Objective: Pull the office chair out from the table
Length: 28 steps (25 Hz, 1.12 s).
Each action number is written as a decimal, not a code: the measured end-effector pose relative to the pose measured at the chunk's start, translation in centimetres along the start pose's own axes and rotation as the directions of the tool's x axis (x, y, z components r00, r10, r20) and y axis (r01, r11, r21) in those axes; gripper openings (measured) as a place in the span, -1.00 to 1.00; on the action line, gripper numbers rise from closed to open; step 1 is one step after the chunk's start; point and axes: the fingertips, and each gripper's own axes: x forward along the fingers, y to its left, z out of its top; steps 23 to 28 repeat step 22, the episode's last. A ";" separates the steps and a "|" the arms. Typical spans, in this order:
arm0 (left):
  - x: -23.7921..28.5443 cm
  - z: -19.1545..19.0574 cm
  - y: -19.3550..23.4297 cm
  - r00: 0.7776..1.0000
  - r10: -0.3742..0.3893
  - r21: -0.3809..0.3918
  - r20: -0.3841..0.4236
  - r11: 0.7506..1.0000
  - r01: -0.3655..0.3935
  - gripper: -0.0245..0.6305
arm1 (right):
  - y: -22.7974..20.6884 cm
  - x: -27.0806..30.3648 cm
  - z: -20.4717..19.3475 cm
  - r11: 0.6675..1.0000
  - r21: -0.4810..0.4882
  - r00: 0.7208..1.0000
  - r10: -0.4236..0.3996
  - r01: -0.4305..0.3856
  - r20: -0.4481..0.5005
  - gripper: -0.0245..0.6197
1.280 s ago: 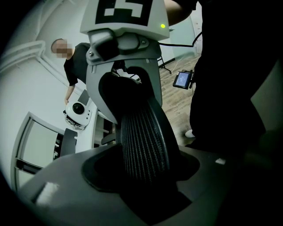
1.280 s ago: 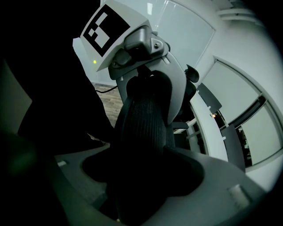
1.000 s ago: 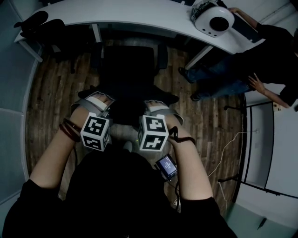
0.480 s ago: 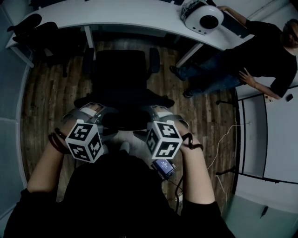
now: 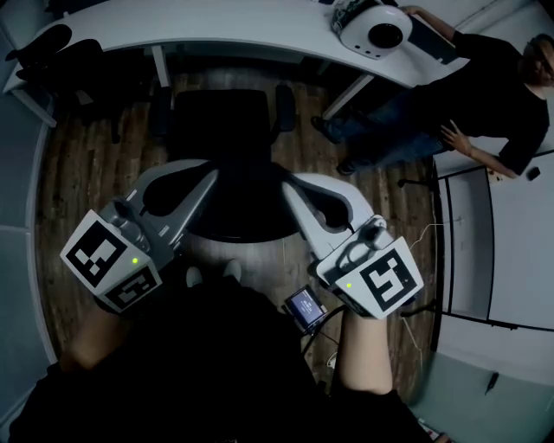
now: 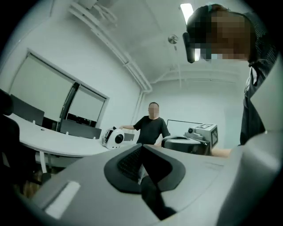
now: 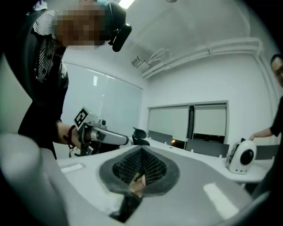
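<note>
The black office chair [image 5: 227,160] stands on the wood floor, its seat toward the curved white table [image 5: 251,30] and its back toward me. Both grippers are held up high and point level over the chair's back, touching nothing. My left gripper [image 5: 210,176] comes in from the lower left with its jaws shut and empty; in the left gripper view [image 6: 141,152] its pads meet. My right gripper [image 5: 290,186] comes in from the lower right, also shut, and in the right gripper view [image 7: 140,154] its pads press together with nothing held.
A person in black [image 5: 450,104] stands at the right end of the table beside a white rounded device [image 5: 372,26]. Another dark chair [image 5: 61,52] sits at the table's left end. White desks [image 5: 511,260] and a cable lie to the right.
Both grippers rose from low behind the chair back, rolled so their marker cubes swung outward, and now point level. Their jaws have closed.
</note>
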 end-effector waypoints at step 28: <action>-0.9 -2.6 -2.7 0.995 -0.043 0.118 -0.091 0.992 0.053 -0.91 | 0.9 0.5 -0.5 0.996 0.059 0.998 -0.065 0.064 0.010 -0.92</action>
